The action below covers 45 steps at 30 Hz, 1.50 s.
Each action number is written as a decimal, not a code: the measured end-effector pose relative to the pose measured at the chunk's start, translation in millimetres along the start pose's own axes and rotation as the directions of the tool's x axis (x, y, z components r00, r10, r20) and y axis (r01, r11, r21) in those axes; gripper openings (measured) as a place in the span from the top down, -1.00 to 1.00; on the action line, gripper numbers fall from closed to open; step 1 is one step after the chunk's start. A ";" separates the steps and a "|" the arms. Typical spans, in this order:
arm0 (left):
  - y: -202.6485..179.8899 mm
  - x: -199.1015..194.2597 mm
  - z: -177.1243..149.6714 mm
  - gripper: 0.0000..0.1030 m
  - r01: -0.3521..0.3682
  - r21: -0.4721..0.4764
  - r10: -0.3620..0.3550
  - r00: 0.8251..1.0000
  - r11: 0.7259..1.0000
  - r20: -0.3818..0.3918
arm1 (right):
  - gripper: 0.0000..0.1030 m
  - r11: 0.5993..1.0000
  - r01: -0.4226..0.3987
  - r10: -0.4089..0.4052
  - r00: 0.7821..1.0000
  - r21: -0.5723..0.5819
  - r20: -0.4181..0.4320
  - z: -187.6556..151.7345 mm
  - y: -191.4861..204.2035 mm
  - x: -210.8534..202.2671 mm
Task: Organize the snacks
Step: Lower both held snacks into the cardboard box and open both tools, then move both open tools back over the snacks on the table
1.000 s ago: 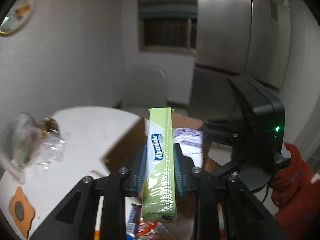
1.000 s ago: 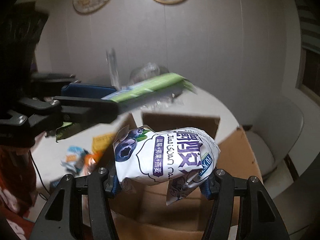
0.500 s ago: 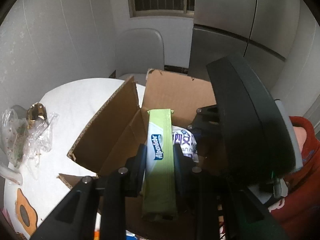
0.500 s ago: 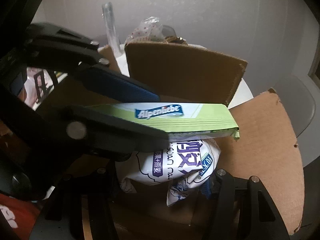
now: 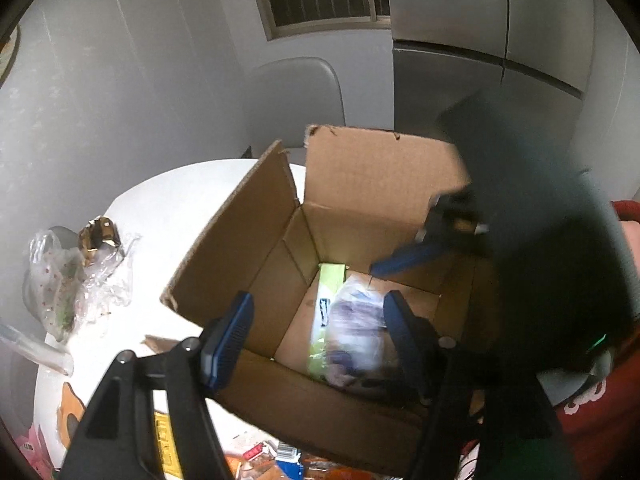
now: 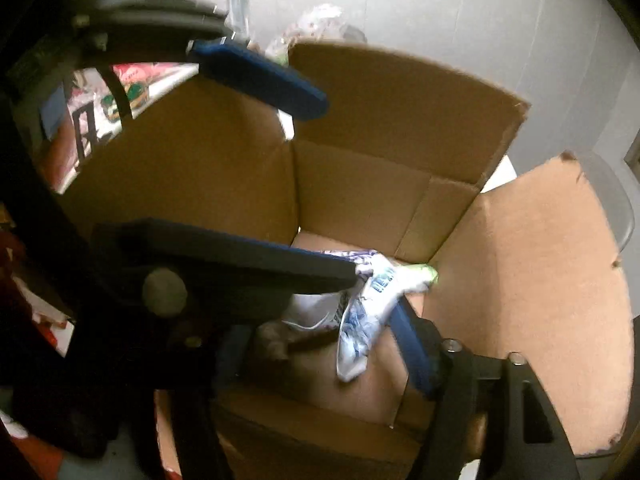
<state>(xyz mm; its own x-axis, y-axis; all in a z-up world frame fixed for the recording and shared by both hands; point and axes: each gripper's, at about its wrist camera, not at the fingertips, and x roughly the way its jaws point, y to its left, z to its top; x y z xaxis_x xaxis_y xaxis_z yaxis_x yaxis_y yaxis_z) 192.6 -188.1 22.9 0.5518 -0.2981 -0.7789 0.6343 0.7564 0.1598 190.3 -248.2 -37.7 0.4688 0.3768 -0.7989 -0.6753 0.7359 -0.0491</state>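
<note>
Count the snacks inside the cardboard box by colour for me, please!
Green: 1, the long green pack
White and purple: 1, the white and purple bag
Total: 2 that show in the cardboard box; the gripper fingers hide part of the floor.
</note>
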 end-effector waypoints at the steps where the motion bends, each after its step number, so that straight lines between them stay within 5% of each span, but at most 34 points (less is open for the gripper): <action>1: 0.7 -3.2 -1.5 -0.25 -0.007 -0.003 0.007 1.000 1.000 0.003 | -0.62 1.000 0.010 -0.010 1.000 0.003 0.024 1.3 -0.3 -5.4; 6: 8.1 -22.7 -4.2 -0.28 -0.030 -0.032 0.032 0.998 0.999 0.046 | -0.69 1.000 0.029 -0.029 0.997 -0.001 0.069 5.5 5.1 -27.5; 14: 27.7 -98.5 -37.1 -0.65 -0.092 -0.164 0.122 0.975 0.982 0.184 | -0.70 0.997 0.080 -0.076 0.974 -0.012 0.215 -11.6 33.8 -89.8; 18: 35.5 -139.6 -73.6 -0.65 -0.146 -0.231 0.200 0.953 0.962 0.228 | -0.92 0.983 0.175 -0.149 0.936 -0.055 0.320 -14.9 70.1 -124.8; 22: 41.8 -167.1 -115.8 -0.65 -0.194 -0.295 0.267 0.935 0.936 0.233 | -0.94 0.979 0.187 -0.143 0.909 -0.077 0.392 -5.2 103.7 -135.2; 25: 46.3 -180.6 -153.9 -0.65 -0.218 -0.342 0.305 0.925 0.914 0.226 | -0.94 0.987 0.116 -0.057 0.904 -0.115 0.423 -6.7 131.1 -140.3; 33: 47.4 -174.1 -255.5 -0.65 -0.283 -0.456 0.387 0.910 0.844 0.152 | -0.90 0.975 -0.089 0.163 0.911 -0.206 0.379 -24.1 200.1 -84.6; 40: 37.1 -140.9 -325.5 -0.65 -0.242 -0.524 0.349 0.930 0.817 0.113 | -0.41 0.962 -0.216 0.255 0.927 -0.166 0.276 -50.4 227.6 -4.3; 45: 29.3 -121.3 -356.4 -0.65 -0.190 -0.549 0.298 0.947 0.814 0.115 | -0.22 0.972 -0.203 0.229 0.934 -0.119 0.273 -64.7 238.8 31.8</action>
<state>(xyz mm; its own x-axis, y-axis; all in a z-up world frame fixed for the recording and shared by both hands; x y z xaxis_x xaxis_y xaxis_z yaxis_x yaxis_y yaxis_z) -48.7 77.8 -94.1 0.7743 -0.1237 -0.6206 0.1146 0.9919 -0.0546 7.1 -96.9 -113.6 0.4388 0.6742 -0.5941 -0.8195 0.5715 0.0433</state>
